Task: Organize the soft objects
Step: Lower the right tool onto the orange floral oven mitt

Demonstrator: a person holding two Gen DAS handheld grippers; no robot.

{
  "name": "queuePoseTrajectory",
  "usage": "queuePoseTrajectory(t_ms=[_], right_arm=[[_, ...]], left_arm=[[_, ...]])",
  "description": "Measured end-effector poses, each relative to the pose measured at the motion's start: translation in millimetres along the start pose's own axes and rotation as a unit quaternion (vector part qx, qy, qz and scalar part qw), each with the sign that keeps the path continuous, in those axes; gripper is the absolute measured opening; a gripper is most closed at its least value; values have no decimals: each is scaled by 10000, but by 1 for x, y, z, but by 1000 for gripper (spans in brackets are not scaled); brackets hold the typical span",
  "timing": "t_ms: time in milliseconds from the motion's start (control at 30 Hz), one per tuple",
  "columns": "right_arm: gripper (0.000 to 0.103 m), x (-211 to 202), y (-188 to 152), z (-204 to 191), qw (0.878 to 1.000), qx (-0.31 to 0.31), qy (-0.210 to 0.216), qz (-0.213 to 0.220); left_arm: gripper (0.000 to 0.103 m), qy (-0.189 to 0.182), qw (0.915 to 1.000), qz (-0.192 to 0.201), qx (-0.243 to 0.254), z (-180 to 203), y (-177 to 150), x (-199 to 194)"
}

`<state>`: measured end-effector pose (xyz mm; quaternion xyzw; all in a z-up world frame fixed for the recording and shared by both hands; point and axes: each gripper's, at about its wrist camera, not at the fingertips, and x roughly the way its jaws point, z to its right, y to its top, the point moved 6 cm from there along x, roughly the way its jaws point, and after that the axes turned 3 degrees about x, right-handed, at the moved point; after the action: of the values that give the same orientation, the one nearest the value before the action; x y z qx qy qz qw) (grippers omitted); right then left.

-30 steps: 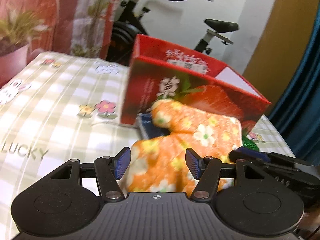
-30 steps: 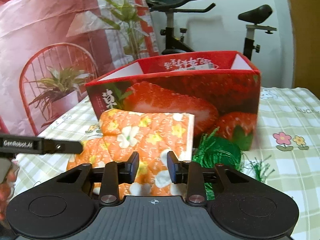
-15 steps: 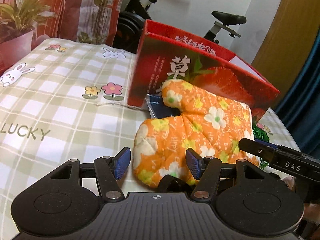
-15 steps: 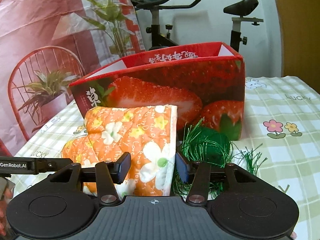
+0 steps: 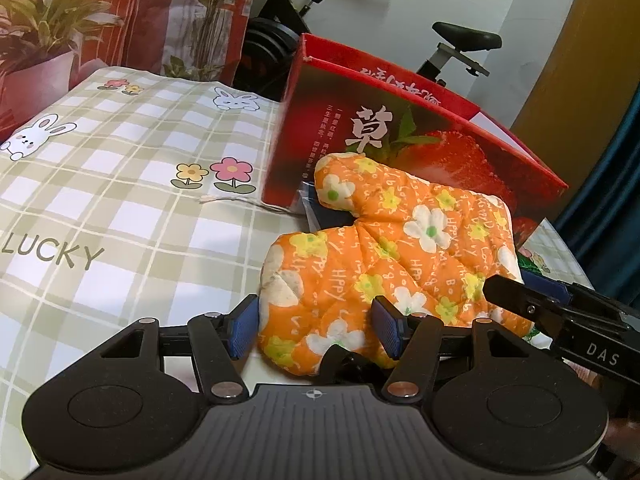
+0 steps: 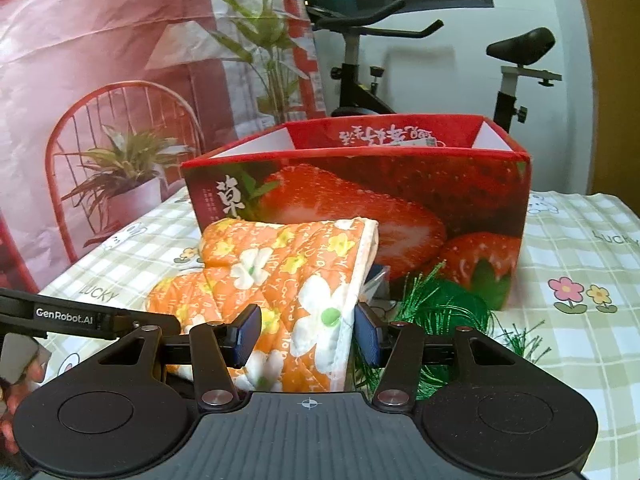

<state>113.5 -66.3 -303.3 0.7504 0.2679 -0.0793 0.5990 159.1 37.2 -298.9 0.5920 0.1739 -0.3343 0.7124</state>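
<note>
An orange floral oven mitt (image 5: 384, 256) lies on the checked tablecloth and leans against the red strawberry box (image 5: 420, 148). My left gripper (image 5: 316, 330) is open, its blue pads on either side of the mitt's finger end. My right gripper (image 6: 306, 334) is open around the mitt's cuff end (image 6: 296, 280). In the right wrist view the box (image 6: 400, 200) stands open-topped behind the mitt, and a green tinsel ball (image 6: 444, 312) lies to the right of the mitt. Each gripper shows at the edge of the other's view.
A dark blue object (image 5: 316, 208) peeks out under the mitt by the box. A loose string (image 5: 240, 202) lies on the cloth (image 5: 120, 200). An exercise bike (image 6: 400, 60) and a potted plant (image 6: 120, 176) stand beyond the table.
My right gripper has opened wide and let go of the mitt's cuff. The mitt has come down to rest on the table. My left gripper has stayed open.
</note>
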Motion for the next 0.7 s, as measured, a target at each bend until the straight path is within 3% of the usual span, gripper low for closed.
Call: queuePoseTrajectory(t_ms=[500,700], right_arm=[[47,-8,1,-30,9965,-759,328,121],[53,-9,3,-25,9970,-738,90,203]], left_arm=[[63,-30,10000,-18,-53,1,-2,1],[63,-31,10000,-20,-67,1,-2,2]])
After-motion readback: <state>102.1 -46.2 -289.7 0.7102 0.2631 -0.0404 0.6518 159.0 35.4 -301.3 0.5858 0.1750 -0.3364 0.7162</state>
